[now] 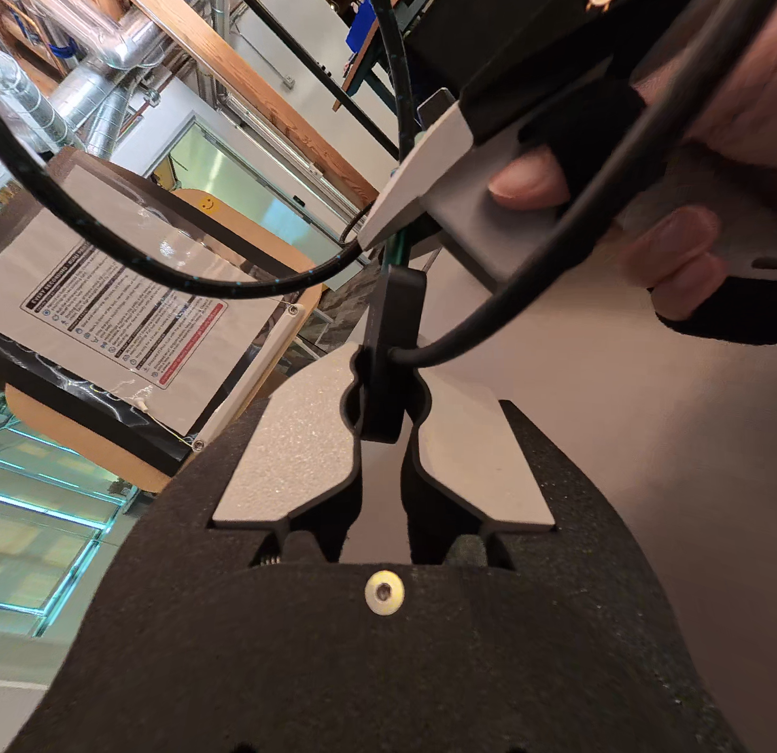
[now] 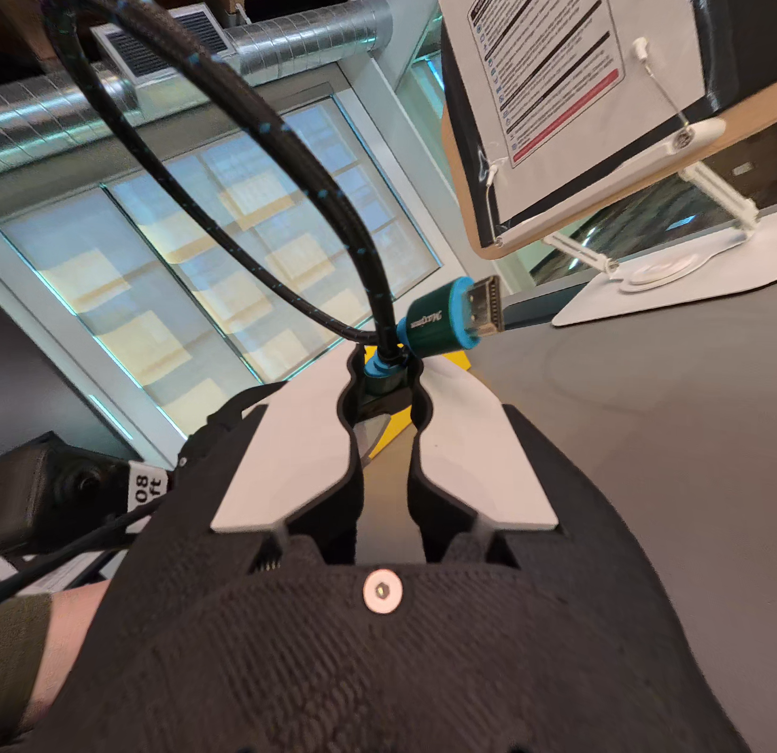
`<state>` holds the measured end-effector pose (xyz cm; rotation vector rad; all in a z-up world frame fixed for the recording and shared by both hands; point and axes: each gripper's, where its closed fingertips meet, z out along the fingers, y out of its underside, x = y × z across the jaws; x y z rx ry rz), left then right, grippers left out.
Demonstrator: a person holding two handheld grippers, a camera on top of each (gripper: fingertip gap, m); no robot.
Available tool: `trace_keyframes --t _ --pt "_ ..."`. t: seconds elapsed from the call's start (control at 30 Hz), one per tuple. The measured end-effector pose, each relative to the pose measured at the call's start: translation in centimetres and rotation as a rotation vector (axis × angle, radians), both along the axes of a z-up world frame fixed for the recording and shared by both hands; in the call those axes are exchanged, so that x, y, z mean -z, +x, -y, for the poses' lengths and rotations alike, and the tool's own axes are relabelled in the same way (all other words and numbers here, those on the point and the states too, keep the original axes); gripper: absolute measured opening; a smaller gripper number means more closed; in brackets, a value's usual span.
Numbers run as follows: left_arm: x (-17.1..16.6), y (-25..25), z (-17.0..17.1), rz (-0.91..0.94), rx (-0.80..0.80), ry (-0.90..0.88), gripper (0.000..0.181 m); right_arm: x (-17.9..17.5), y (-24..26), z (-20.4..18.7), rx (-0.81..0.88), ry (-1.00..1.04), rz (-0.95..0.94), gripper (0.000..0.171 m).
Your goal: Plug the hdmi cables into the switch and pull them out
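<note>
My left gripper (image 1: 387, 375) is shut on a thin black HDMI switch (image 1: 395, 312), held upright in the air; the switch's own black lead (image 1: 504, 304) runs off to the right. My right gripper (image 2: 384, 375) is shut on a green-and-blue HDMI plug (image 2: 380, 373). It also shows in the left wrist view (image 1: 370, 236), held by a gloved hand right above the switch's top edge. Whether the plug is seated in the switch is hidden. The braided black cable (image 2: 235, 115) loops overhead, and its other plug (image 2: 450, 312) hangs free with the gold connector bare.
A tilted stand with a laminated sheet (image 1: 126, 312) stands at the left, and shows at the upper right of the right wrist view (image 2: 546, 81) on a white base (image 2: 672, 287). The grey table (image 2: 630, 438) lies below. A yellow object (image 2: 397, 426) sits under the right fingers. Across from one pair of fingers to the other is roughly 4 cm.
</note>
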<state>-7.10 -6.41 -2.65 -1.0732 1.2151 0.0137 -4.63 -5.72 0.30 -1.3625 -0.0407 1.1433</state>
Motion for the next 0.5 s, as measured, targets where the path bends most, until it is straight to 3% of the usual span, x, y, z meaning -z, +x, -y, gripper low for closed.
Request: trace_keyframes --t 0.27,0.43,0.5 --pt "0.2 0.1 -0.3 0.001 0.015 -0.018 0.014 0.0 0.1 -0.1 0.096 -0.006 0.114 0.021" --pt "-1.1 -0.4 0.7 0.105 0.146 -0.131 0.014 -1.2 -0.8 0.8 0.065 0.121 0.416 0.025" --pt "-1.3 -0.6 1.0 0.112 0.175 -0.129 0.014 -1.4 -1.3 1.3 0.029 0.151 0.454 0.025"
